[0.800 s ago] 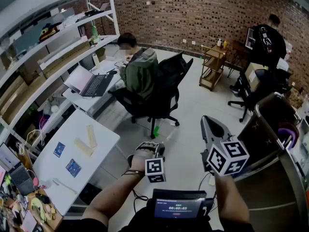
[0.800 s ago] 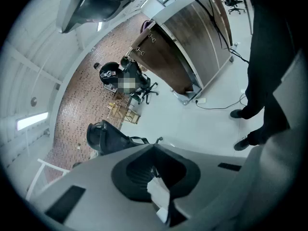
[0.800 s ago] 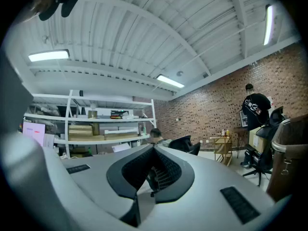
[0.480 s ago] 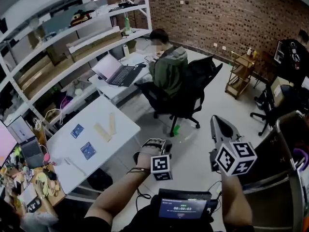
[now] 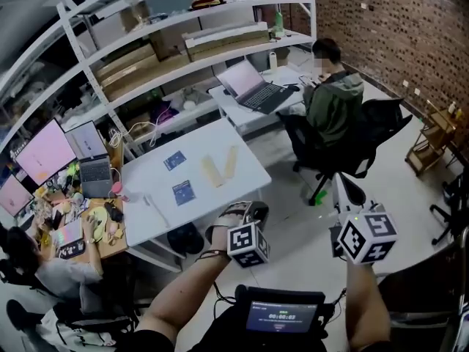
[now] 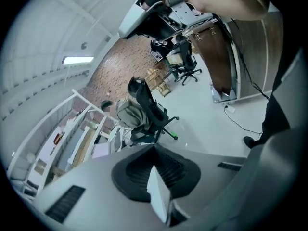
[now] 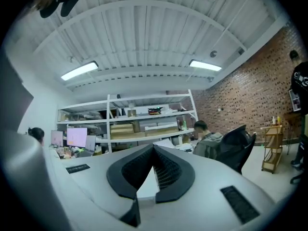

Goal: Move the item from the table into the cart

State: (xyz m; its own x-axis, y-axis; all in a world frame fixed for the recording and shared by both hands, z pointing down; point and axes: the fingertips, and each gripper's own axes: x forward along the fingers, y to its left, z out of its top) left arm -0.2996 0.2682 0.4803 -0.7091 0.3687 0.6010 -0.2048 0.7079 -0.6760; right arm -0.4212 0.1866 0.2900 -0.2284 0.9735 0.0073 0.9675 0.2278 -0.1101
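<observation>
Open floor point(image 5: 293, 200) leads to the white surface point(image 5: 146, 180). An occupied office chair point(image 5: 374, 134) crowds its right end, shelves point(image 5: 183, 57) stand behind, and a cluttered desk point(image 5: 95, 229) sits left.

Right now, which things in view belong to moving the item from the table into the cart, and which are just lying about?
For the job: white table, wooden strips and blue cards on it (which is the item is unclear), left hand-held gripper, right hand-held gripper, both shut and empty.
Just lying about: laptop, office chair, shelves, monitor.
</observation>
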